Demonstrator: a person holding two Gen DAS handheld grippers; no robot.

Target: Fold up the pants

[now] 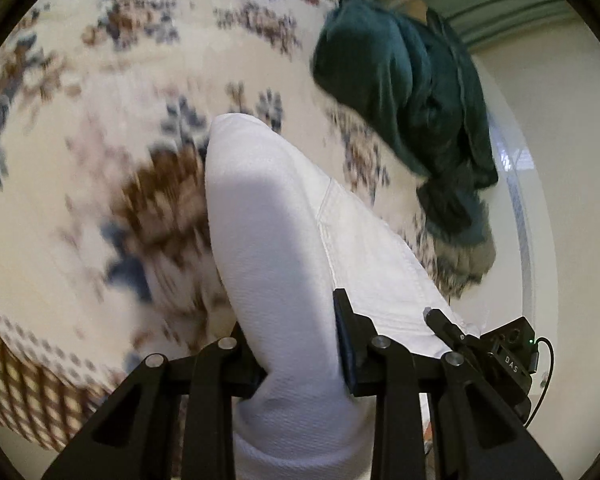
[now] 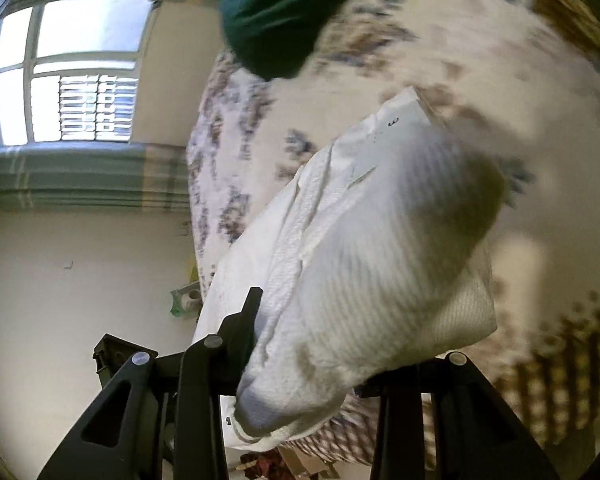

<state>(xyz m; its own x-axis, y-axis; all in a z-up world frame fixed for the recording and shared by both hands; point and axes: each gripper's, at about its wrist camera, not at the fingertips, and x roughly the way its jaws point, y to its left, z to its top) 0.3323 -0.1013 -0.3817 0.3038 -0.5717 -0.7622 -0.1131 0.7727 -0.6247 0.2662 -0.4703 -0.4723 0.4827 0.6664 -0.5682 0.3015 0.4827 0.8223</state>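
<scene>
The white pants point(image 1: 284, 240) hang folded over, lifted above a patterned bedspread point(image 1: 100, 120). My left gripper point(image 1: 300, 364) is shut on the white cloth, which bulges out between its black fingers point(image 1: 346, 344). In the right wrist view the same white pants point(image 2: 380, 248) fill the middle, with an inner label showing near the top. My right gripper point(image 2: 312, 364) is shut on a thick bunch of the cloth; its right finger is hidden behind the fabric. The other gripper's tip shows at the pants' edge in the left wrist view point(image 1: 444, 322).
A crumpled dark green garment point(image 1: 408, 112) lies on the bedspread beyond the pants, also at the top of the right wrist view point(image 2: 284, 12). A window point(image 2: 68, 72) and cream wall point(image 2: 80, 280) lie to the left of the bed edge. The views are motion-blurred.
</scene>
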